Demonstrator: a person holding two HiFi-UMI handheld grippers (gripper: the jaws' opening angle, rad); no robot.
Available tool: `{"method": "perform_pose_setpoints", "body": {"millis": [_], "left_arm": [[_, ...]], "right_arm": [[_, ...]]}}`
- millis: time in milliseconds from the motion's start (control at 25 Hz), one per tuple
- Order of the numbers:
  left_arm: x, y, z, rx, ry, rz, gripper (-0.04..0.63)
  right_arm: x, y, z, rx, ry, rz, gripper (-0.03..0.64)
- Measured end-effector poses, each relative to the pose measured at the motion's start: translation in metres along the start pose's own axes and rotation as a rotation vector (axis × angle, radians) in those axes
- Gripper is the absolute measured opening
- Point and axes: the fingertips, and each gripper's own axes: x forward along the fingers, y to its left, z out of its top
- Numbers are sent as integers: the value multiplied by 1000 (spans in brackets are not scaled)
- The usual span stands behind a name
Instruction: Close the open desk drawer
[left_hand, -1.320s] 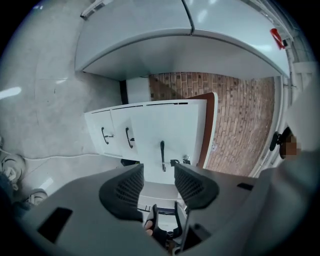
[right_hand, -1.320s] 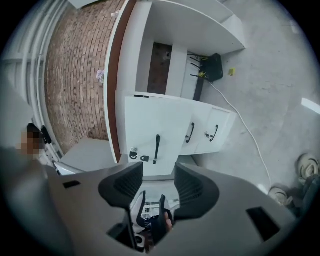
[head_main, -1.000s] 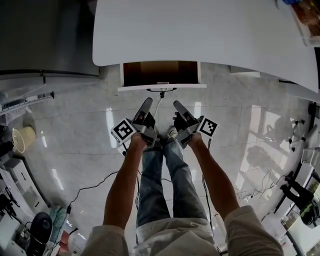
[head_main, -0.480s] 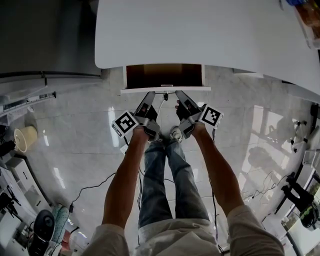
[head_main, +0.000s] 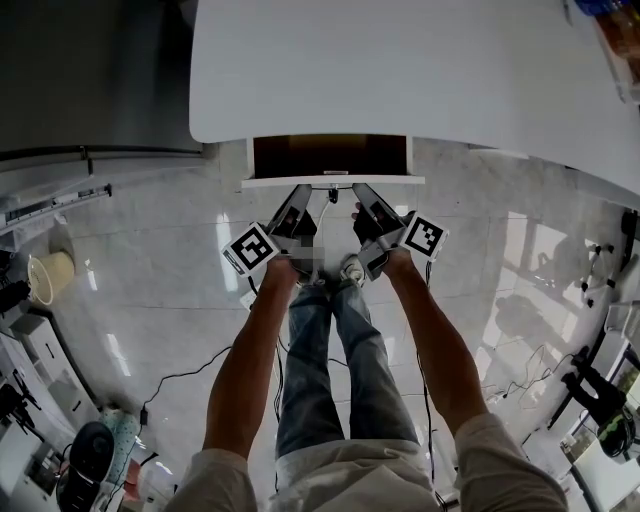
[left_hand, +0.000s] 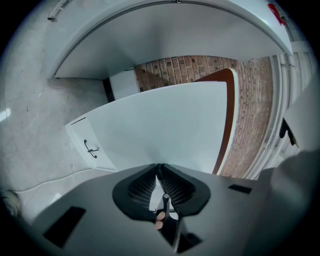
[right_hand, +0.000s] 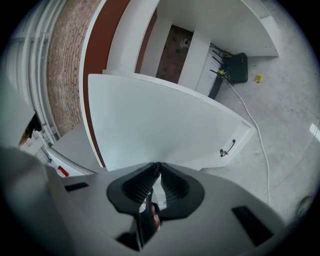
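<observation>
A white desk (head_main: 400, 70) has one drawer (head_main: 330, 156) pulled out, its brown inside showing behind the white front panel (head_main: 270, 182). My left gripper (head_main: 303, 191) and right gripper (head_main: 358, 190) point at that front panel on either side of its black handle (head_main: 332, 190), tips at its edge. Both sets of jaws have just been closing and now meet at the tips with nothing between them. The left gripper view shows the shut left gripper (left_hand: 158, 166) close against the white panel (left_hand: 165, 120). The right gripper view shows the shut right gripper (right_hand: 158, 164) before the same panel (right_hand: 160, 125).
The person's legs and shoes (head_main: 350, 268) stand just behind the grippers on a glossy tiled floor (head_main: 150, 270). A cable (right_hand: 255, 130) runs across the floor to a black box (right_hand: 239, 68) under the desk. Clutter and a bin (head_main: 48, 276) line the left side.
Both grippers moved forward from near the shoes up to the drawer's front panel, and their jaws went from wide apart to shut. The drawer looks about as far out as before.
</observation>
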Motion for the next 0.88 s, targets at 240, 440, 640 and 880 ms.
{"method": "perform_pose_setpoints", "body": {"millis": [240,440,640,880], "left_arm": [[48,15,28,-2,-1,34,55],[68,-1,51,17,-21,50,55],[73,-18,58,66,-9,59,57],[98,-15,79,65,-24,87,57]], "right_arm": [[38,-22,38,-19,-18,-42,57],[57,-10,61,-10,-43,-63,57],[59,6,71,-48,-67,-72,57],[85,2,93,-47,-82,-104,58]]}}
